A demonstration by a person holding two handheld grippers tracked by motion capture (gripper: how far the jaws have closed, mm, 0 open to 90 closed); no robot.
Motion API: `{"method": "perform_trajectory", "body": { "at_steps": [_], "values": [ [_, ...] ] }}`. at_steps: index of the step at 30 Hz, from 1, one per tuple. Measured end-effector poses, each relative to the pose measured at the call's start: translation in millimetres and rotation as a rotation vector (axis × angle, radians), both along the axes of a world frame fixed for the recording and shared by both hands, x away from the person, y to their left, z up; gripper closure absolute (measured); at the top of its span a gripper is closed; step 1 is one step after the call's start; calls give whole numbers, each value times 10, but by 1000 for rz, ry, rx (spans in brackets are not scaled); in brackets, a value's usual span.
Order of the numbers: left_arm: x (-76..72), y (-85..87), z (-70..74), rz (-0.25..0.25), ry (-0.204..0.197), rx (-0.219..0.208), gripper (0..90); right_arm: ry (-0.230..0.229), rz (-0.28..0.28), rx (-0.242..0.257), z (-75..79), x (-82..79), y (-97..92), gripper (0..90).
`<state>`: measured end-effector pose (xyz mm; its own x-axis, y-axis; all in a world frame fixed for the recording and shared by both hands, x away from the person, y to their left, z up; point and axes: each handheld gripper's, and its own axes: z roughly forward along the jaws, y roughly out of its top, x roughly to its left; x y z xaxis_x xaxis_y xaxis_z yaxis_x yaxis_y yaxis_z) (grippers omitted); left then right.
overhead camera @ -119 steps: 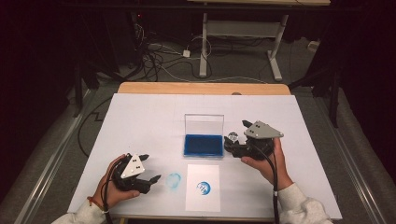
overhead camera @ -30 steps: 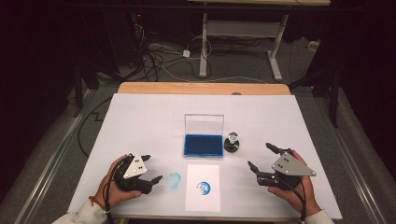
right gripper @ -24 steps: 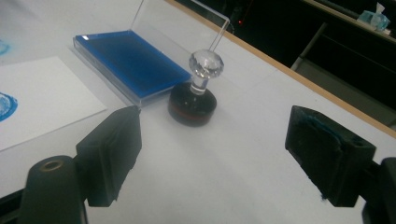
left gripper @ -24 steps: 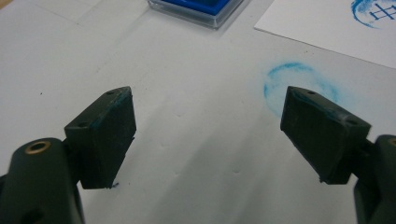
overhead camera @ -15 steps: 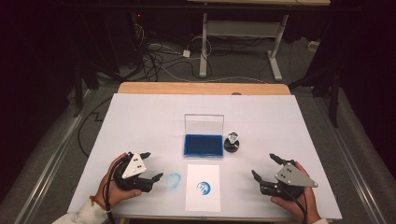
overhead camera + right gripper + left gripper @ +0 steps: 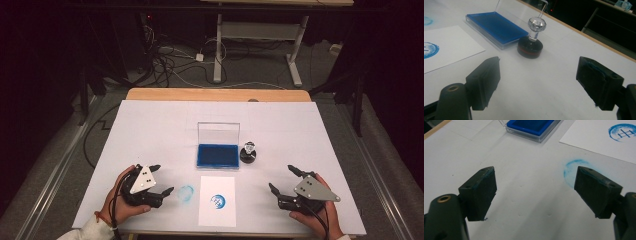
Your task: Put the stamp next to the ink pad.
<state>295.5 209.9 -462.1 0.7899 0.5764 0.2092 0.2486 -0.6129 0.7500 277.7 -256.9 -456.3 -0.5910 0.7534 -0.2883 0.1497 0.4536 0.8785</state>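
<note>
Having drawn back from the stamp (image 6: 248,151), the right gripper (image 6: 283,180) rested wide open, empty; the left gripper (image 6: 162,179) likewise; the paper (image 6: 217,201) bore a blue seal, unreadable.

Upright crystal-knobbed stamp (image 6: 248,152) beside ink pad (image 6: 217,155)

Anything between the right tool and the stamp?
Nothing visible. The right tool is open, jaws spread, with bare table between it and the stamp. The ink pad sits beside the stamp, off that line.

Black hand-held gripper (image 6: 159,179) w/ grey plate; white sleeve (image 6: 95,231).
</note>
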Motion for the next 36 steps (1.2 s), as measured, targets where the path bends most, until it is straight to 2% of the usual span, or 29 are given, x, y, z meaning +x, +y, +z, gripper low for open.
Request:
{"method": "perform_trajectory", "body": {
  "at_steps": [16,36],
  "values": [
    [27,-14,-17,6,10,2,178,-17,-15,-1,6,13,-6,200],
    [56,-28,-28,14,20,2,177,-15,-16,-2,5,25,-11,199]
  ]
}}
